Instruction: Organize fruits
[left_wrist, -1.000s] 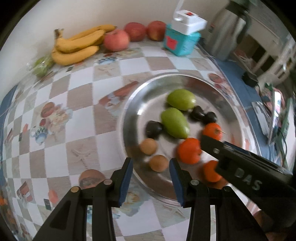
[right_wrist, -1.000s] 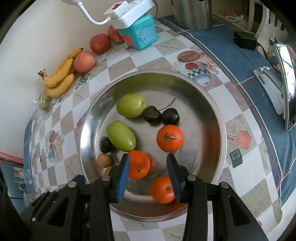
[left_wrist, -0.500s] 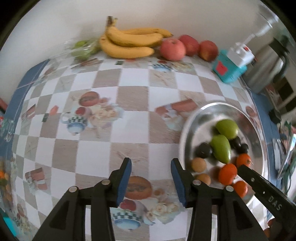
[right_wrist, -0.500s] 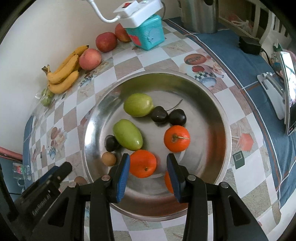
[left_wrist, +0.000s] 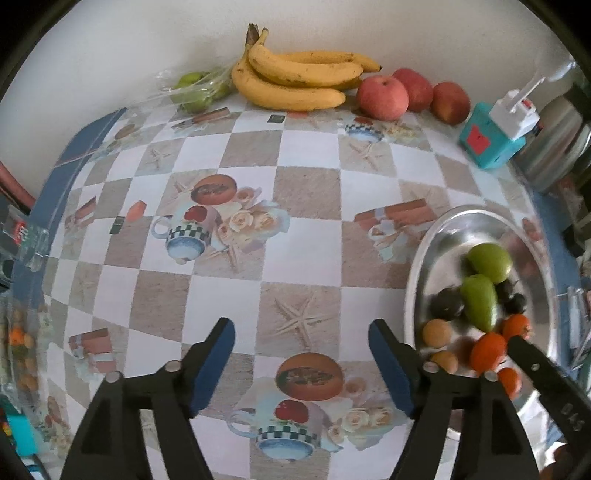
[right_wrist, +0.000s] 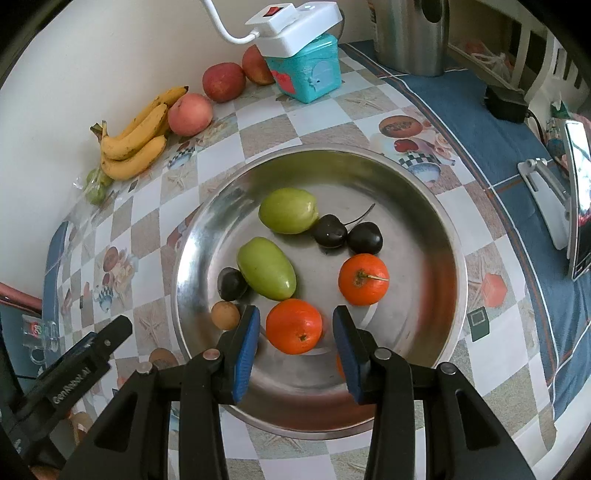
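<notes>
A steel plate (right_wrist: 424, 206) holds two green fruits (right_wrist: 266, 267), dark cherries (right_wrist: 347, 232), oranges and small brown fruits (right_wrist: 225, 314). My right gripper (right_wrist: 295, 345) is open, its fingers either side of an orange (right_wrist: 293, 325), apart from it. Another orange (right_wrist: 364, 278) lies to the right. My left gripper (left_wrist: 301, 363) is open and empty over the checked tablecloth, left of the plate (left_wrist: 476, 221). Bananas (left_wrist: 295, 79) and three apples (left_wrist: 384, 98) lie by the wall.
A teal box with a white power strip (right_wrist: 306, 66) and a steel kettle (right_wrist: 410, 33) stand at the back. A bag of green fruit (left_wrist: 195, 88) lies left of the bananas. A phone on a stand (right_wrist: 576, 192) is at the right.
My left gripper swung left off the plate toward the bananas and opened wider. My right gripper moved slightly forward over the plate, bringing an orange between its fingers.
</notes>
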